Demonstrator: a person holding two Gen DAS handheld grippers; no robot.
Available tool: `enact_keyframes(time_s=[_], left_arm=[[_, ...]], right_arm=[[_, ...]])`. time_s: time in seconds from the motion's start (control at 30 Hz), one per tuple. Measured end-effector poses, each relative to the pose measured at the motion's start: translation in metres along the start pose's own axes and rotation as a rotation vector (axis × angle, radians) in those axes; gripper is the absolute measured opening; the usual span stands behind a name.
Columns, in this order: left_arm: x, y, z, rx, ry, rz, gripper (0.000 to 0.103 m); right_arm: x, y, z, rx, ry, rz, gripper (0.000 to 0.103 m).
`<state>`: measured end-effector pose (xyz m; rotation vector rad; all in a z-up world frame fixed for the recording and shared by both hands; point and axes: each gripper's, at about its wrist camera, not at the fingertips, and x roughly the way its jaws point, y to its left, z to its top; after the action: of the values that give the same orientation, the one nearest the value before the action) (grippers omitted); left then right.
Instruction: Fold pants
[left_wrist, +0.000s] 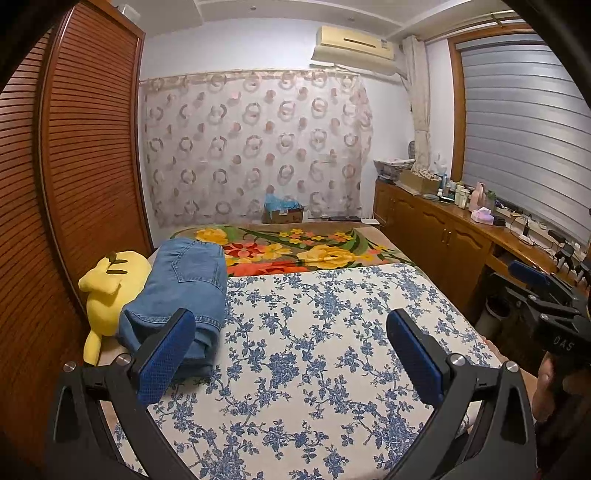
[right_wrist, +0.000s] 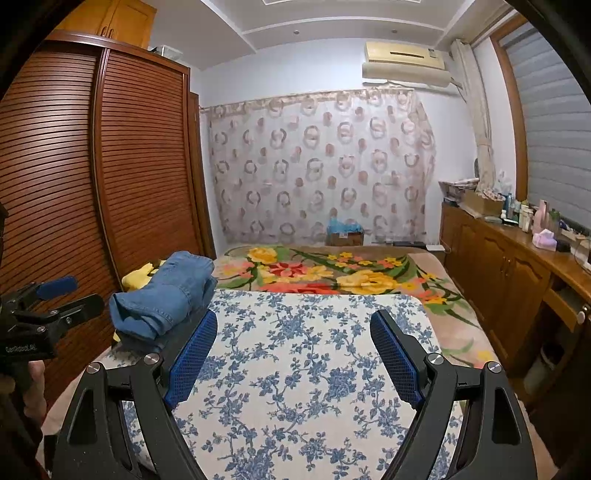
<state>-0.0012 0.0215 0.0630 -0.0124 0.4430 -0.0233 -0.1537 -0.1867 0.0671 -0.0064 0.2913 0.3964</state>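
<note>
Folded blue jeans (left_wrist: 184, 288) lie in a stack at the left edge of the bed, on the white cloth with blue flowers (left_wrist: 325, 332). They also show in the right wrist view (right_wrist: 166, 291). My left gripper (left_wrist: 291, 354) is open and empty above the cloth, its left finger just in front of the jeans' near end. My right gripper (right_wrist: 293, 354) is open and empty above the cloth, to the right of the jeans. The right gripper shows at the right edge of the left wrist view (left_wrist: 543, 291), and the left gripper at the left edge of the right wrist view (right_wrist: 55, 299).
A yellow plush toy (left_wrist: 107, 291) lies left of the jeans against the slatted wooden wardrobe (left_wrist: 81, 177). A floral blanket (left_wrist: 295, 251) covers the far half of the bed. A wooden cabinet (left_wrist: 443, 229) with bottles and boxes runs along the right.
</note>
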Motion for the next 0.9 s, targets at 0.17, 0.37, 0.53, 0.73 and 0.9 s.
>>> enact_keyframes(time_s=[0.17, 0.37, 0.53, 0.73, 0.9], left_arm=[[0.0, 0.0, 0.0, -0.001, 0.0, -0.001, 0.103], [0.0, 0.001, 0.0, 0.0, -0.001, 0.0, 0.103], [-0.001, 0.001, 0.0, -0.001, -0.001, 0.0, 0.103], [-0.001, 0.001, 0.0, 0.0, -0.001, -0.001, 0.103], [-0.002, 0.001, -0.001, -0.003, -0.003, -0.003, 0.103]], right_arm=[[0.0, 0.0, 0.0, 0.0, 0.0, 0.001, 0.086], [-0.001, 0.003, -0.001, 0.003, -0.003, -0.003, 0.086], [-0.001, 0.007, -0.001, 0.004, -0.002, -0.005, 0.086], [-0.001, 0.007, -0.002, 0.005, -0.003, -0.005, 0.086], [0.0, 0.011, -0.002, 0.009, 0.0, -0.004, 0.086]])
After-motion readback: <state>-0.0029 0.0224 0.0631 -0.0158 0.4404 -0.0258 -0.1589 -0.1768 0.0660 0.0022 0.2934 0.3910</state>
